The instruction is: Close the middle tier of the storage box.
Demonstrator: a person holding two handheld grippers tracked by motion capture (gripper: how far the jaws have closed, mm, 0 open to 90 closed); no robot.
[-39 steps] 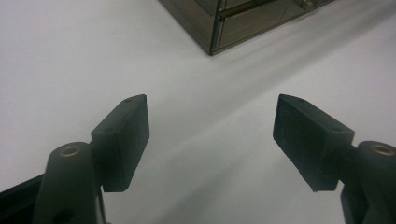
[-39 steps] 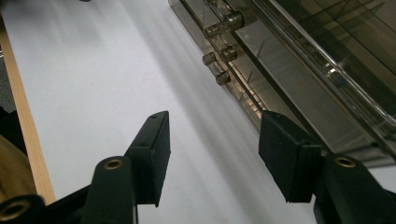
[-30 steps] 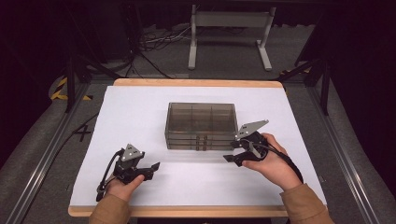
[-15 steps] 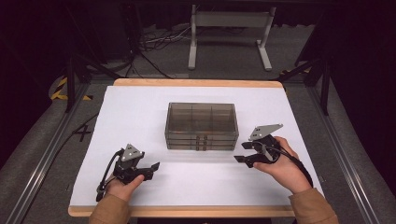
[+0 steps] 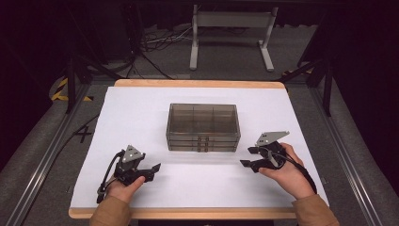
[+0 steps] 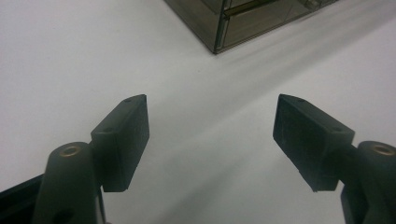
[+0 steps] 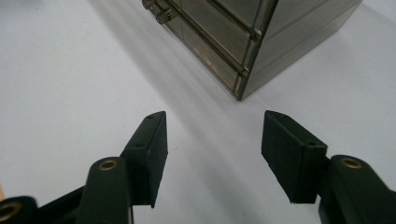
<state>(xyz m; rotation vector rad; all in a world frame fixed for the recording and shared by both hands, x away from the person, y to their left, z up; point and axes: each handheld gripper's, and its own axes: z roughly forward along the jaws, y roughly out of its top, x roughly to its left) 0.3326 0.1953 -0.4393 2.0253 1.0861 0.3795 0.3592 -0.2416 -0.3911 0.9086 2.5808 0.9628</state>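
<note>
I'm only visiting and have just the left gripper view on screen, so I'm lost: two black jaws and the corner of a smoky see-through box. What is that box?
Observer: In the high view it is a small chest of stacked drawers, standing alone mid-way across the white table.
Operator: Do the drawers have handles?
Observer: Yes. The right gripper view shows small knobs on the drawer fronts, and the drawers look shut.
Operator: Where is the other gripper?
Observer: The right gripper is just off the chest's front right corner, jaws open, holding nothing and not touching it.
</note>
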